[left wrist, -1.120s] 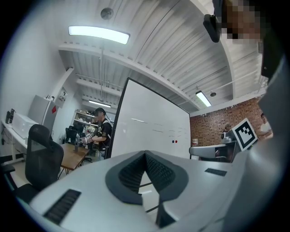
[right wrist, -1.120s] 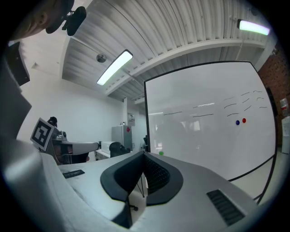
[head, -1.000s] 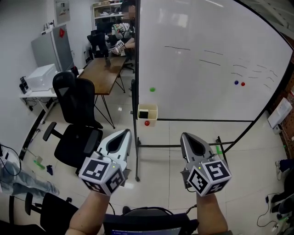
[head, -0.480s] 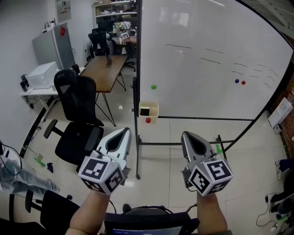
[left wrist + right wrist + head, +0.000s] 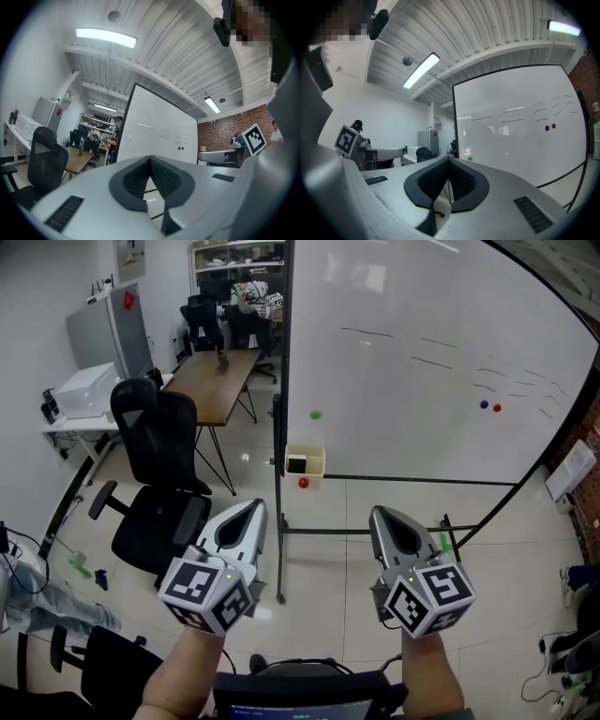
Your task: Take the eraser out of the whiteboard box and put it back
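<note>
A pale, glossy tiled floor (image 5: 525,549) carried the room's furniture. A large whiteboard (image 5: 422,362) stood on it on a black frame, with a small cream box (image 5: 304,462) fixed at its lower left corner. To the left, a black office chair (image 5: 155,488) stood beside a brown wooden table (image 5: 211,381), which bore one small dark upright object (image 5: 222,361). A white desk (image 5: 66,432) against the left wall held a white boxy machine (image 5: 86,392). A green scrap (image 5: 79,568) lay on the tiles.
</note>
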The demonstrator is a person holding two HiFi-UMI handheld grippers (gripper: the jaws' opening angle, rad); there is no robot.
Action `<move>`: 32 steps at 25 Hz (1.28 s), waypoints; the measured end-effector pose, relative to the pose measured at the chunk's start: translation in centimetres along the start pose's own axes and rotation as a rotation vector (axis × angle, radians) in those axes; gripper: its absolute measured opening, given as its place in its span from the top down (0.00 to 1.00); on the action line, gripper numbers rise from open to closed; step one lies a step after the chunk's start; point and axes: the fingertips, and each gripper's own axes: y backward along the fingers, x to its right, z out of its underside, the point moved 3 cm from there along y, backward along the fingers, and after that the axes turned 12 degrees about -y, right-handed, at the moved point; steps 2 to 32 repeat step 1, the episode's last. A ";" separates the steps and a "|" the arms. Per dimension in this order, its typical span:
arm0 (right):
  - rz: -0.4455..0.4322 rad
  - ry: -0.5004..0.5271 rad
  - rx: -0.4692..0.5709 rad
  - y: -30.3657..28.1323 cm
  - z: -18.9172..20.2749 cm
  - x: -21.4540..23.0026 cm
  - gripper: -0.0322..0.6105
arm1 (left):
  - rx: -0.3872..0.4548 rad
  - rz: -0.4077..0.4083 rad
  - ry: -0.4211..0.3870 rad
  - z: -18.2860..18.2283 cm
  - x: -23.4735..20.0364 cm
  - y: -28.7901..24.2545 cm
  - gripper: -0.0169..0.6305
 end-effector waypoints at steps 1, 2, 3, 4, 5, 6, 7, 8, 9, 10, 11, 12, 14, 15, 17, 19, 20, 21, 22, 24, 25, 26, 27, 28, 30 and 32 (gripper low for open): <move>-0.001 0.001 0.001 0.0 0.0 -0.2 0.94 | 0.002 0.001 0.001 -0.1 -0.1 0.1 0.95; -0.001 0.001 0.001 0.0 0.0 -0.2 0.94 | 0.002 0.001 0.001 -0.1 -0.1 0.1 0.95; -0.001 0.001 0.001 0.0 0.0 -0.2 0.94 | 0.002 0.001 0.001 -0.1 -0.1 0.1 0.95; -0.001 0.001 0.001 0.0 0.0 -0.2 0.94 | 0.002 0.001 0.001 -0.1 -0.1 0.1 0.95; -0.001 0.001 0.001 0.0 0.0 -0.2 0.94 | 0.002 0.001 0.001 -0.1 -0.1 0.1 0.95; -0.001 0.001 0.001 0.0 0.0 -0.2 0.94 | 0.002 0.001 0.001 -0.1 -0.1 0.1 0.95; -0.001 0.001 0.001 0.0 0.0 -0.2 0.94 | 0.002 0.001 0.001 -0.1 -0.1 0.1 0.95; -0.001 0.001 0.001 0.0 0.0 -0.2 0.94 | 0.002 0.001 0.001 -0.1 -0.1 0.1 0.95; -0.001 0.001 0.001 0.0 0.0 -0.2 0.94 | 0.002 0.001 0.001 -0.1 -0.1 0.1 0.95; -0.001 0.001 0.001 0.0 0.0 -0.2 0.94 | 0.002 0.001 0.001 -0.1 -0.1 0.1 0.95; -0.001 0.001 0.001 0.0 0.0 -0.2 0.94 | 0.002 0.001 0.001 -0.1 -0.1 0.1 0.95; -0.001 0.001 0.001 0.0 0.0 -0.2 0.94 | 0.002 0.001 0.001 -0.1 -0.1 0.1 0.95; -0.001 0.001 0.001 0.0 0.0 -0.2 0.94 | 0.002 0.001 0.001 -0.1 -0.1 0.1 0.95; -0.001 0.001 0.001 0.0 0.0 -0.2 0.94 | 0.002 0.001 0.001 -0.1 -0.1 0.1 0.95; -0.001 0.001 0.001 0.0 0.0 -0.2 0.94 | 0.002 0.001 0.001 -0.1 -0.1 0.1 0.95; -0.001 0.001 0.001 0.0 0.0 -0.2 0.94 | 0.002 0.001 0.001 -0.1 -0.1 0.1 0.95; -0.001 0.001 0.001 0.0 0.0 -0.2 0.94 | 0.002 0.001 0.001 -0.1 -0.1 0.1 0.95; -0.001 0.001 0.001 0.0 0.0 -0.2 0.94 | 0.002 0.001 0.001 -0.1 -0.1 0.1 0.95; -0.001 0.001 0.001 0.0 0.0 -0.2 0.94 | 0.002 0.001 0.001 -0.1 -0.1 0.1 0.95; -0.001 0.001 0.001 0.0 0.0 -0.2 0.94 | 0.002 0.001 0.001 -0.1 -0.1 0.1 0.95; -0.001 0.001 0.001 0.0 0.0 -0.2 0.94 | 0.002 0.001 0.001 -0.1 -0.1 0.1 0.95; -0.001 0.001 0.001 0.0 0.0 -0.2 0.94 | 0.002 0.001 0.001 -0.1 -0.1 0.1 0.95; -0.001 0.001 0.001 0.0 0.0 -0.2 0.94 | 0.002 0.001 0.001 -0.1 -0.1 0.1 0.95; -0.001 0.001 0.001 0.0 0.0 -0.2 0.94 | 0.002 0.001 0.001 -0.1 -0.1 0.1 0.95; -0.001 0.001 0.001 0.0 0.0 -0.2 0.94 | 0.002 0.001 0.001 -0.1 -0.1 0.1 0.95; -0.001 0.001 0.001 0.0 0.0 -0.2 0.94 | 0.002 0.001 0.001 -0.1 -0.1 0.1 0.95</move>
